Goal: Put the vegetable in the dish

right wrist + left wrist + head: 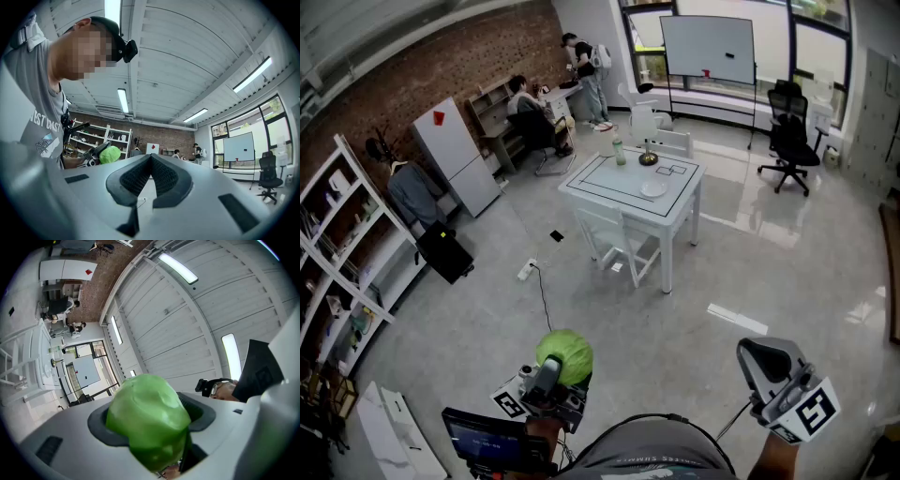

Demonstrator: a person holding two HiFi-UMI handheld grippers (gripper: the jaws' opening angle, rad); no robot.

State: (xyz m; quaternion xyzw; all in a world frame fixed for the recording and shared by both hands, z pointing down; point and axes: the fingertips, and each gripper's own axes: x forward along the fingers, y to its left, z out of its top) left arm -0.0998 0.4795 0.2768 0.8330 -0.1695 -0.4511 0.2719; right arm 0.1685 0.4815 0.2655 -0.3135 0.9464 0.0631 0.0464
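Grasping the vegetable, left gripper jaws hang over open floor, table well apart; right gripper clenched.

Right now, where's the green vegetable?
The vegetable is clamped in the left gripper, low and left of centre in the head view, far from the white table.

We're counting two grippers, the left gripper and the right gripper, and one green vegetable. We're seeing one white table carrying one dish and one bottle, one black office chair, one whiteboard, and two people at the far wall, a seated person and a standing person.
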